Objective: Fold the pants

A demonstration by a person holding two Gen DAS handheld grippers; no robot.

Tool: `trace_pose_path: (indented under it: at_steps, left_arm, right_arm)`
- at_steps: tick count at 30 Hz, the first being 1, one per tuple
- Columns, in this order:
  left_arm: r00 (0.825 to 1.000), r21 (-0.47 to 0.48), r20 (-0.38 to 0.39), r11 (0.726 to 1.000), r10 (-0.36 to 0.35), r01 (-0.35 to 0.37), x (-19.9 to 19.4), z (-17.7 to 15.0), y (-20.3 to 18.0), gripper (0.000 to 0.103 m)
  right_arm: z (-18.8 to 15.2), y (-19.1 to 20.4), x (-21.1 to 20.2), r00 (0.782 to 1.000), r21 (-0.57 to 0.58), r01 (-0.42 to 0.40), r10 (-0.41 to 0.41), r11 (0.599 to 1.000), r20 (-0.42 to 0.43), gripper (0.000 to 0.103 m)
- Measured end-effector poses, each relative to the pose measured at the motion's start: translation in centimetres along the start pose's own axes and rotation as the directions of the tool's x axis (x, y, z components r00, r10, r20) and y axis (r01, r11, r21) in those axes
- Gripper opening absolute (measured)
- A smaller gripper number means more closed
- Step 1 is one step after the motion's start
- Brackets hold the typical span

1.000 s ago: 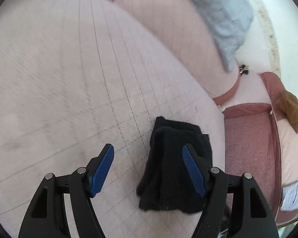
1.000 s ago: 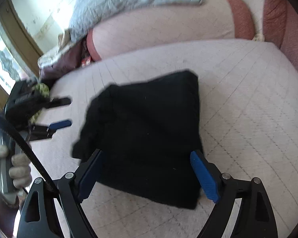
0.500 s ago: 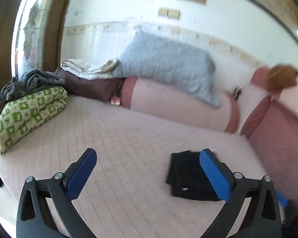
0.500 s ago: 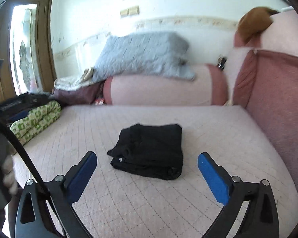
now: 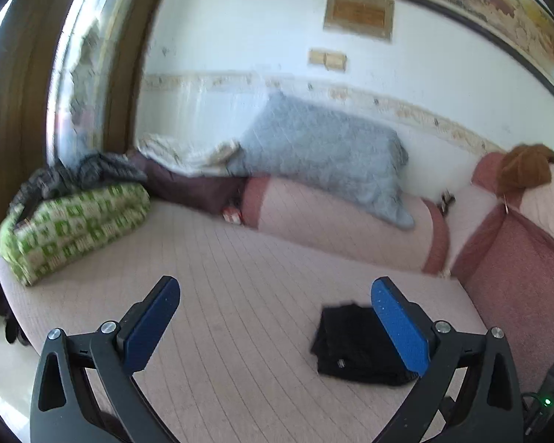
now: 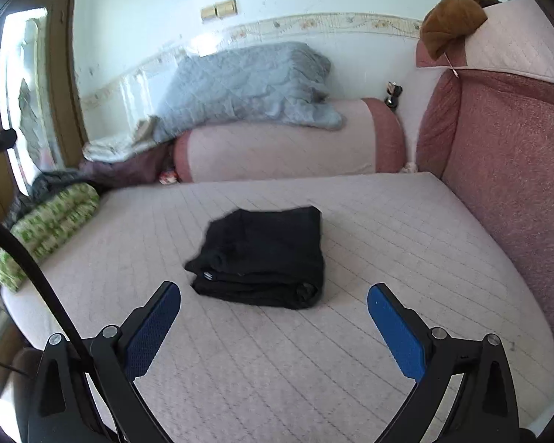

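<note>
The black pants [image 6: 266, 254] lie folded into a compact bundle on the pale pink quilted mattress [image 6: 369, 229]. In the left wrist view the same pants [image 5: 351, 343] show low at the right, partly behind the right blue pad. My right gripper [image 6: 273, 302] is open, pulled back from the bundle with nothing between its fingers. My left gripper [image 5: 277, 295] is open too, raised over the mattress [image 5: 221, 277] to the left of the pants, and holds nothing.
A pink bolster [image 6: 288, 151] with a grey quilt [image 6: 240, 85] on it lines the back wall. A green-patterned folded blanket [image 5: 74, 225] with dark clothes on top lies at the left end. A reddish backrest [image 6: 506, 170] rises at the right.
Both grippers have drawn back and up from the folded pants, and their jaws have spread wider. The left one swung from looking down at the mattress to looking across the room.
</note>
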State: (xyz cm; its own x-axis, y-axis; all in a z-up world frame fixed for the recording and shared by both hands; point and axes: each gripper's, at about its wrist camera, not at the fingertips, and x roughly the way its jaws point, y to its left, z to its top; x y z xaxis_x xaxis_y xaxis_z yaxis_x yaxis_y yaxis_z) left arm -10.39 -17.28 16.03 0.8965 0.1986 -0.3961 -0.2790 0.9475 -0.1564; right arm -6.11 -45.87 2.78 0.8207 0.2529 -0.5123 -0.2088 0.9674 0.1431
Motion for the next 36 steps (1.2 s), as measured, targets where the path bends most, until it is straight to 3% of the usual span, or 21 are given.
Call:
trace_pose_path:
  at_steps: [4,10,19,36]
  left_arm:
    - [0.992,0.058,-0.130,0.998,0.005,0.002,2.5,-1.9,-1.0,0.103]
    - [0.962,0.051,-0.275,0.999,-0.003,0.017,5.4,-5.0,-1.7,0.103]
    - [0.944,0.155,-0.325,0.988,0.049,0.002,6.7,-7.5,-3.1,0.103]
    - [0.914,0.158,-0.404,0.987,0.036,0.031,8.3,-9.0,-2.9,0.103]
  right_arm:
    - [-0.8,0.0,1.0,0.997,-0.023,0.042,-0.043,0.999,-0.057,0.103]
    - [-1.9,-0.2,2.5,0.987,-0.024,0.048,-0.051,0.999,-0.150,0.103]
    - [-3.1,-0.2,3.8,0.972,-0.020,0.024,-0.028,1.000,-0.232,0.103]
    - [-3.5,1.3,4.7,0.961,-0.031,-0.036,0.026,0.999,-0.275,0.103]
